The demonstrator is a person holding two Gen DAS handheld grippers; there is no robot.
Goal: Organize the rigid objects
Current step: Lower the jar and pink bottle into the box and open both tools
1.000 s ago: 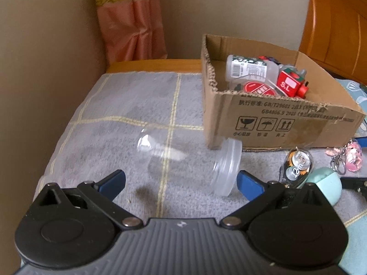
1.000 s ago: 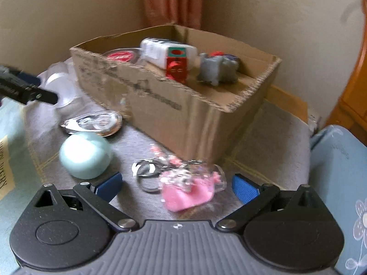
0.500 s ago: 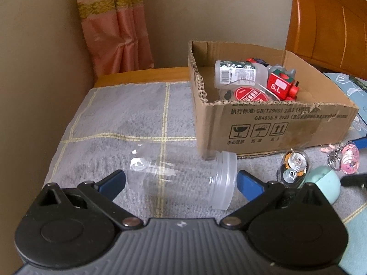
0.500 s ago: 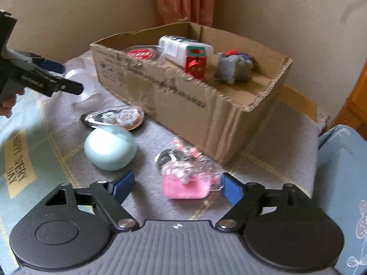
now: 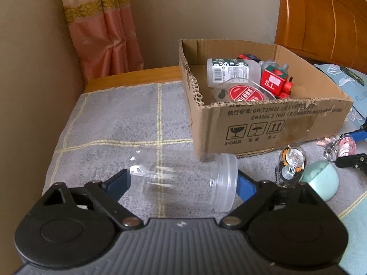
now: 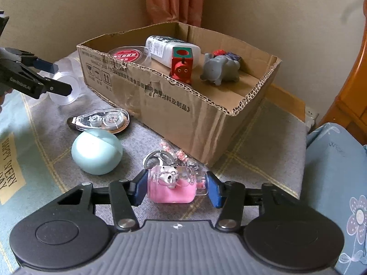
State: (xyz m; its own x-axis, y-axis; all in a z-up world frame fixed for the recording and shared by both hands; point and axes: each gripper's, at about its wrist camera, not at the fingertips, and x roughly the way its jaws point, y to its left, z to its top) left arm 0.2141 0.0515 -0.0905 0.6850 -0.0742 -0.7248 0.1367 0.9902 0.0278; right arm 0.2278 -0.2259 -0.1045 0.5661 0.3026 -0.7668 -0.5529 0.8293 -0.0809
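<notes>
Two grasps are set up: the left gripper (image 5: 182, 183) brackets the lying jar (image 5: 183, 178), jaws apart, while the right gripper's (image 6: 176, 189) jaws flank the keychain (image 6: 175, 188) — closing should be centred before lifting to the box (image 6: 206, 105).

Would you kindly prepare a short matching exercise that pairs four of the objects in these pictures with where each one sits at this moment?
Things:
1. clear plastic jar
2. pink keychain bottle
3. grey elephant toy
4. correction tape

Places:
A. inside the cardboard box
B. between the fingers of the right gripper
C. on the grey cloth beside the mint green ball
D. on its side between the fingers of the left gripper

Pairs: 1-D, 2-B, 3-A, 4-C
</notes>
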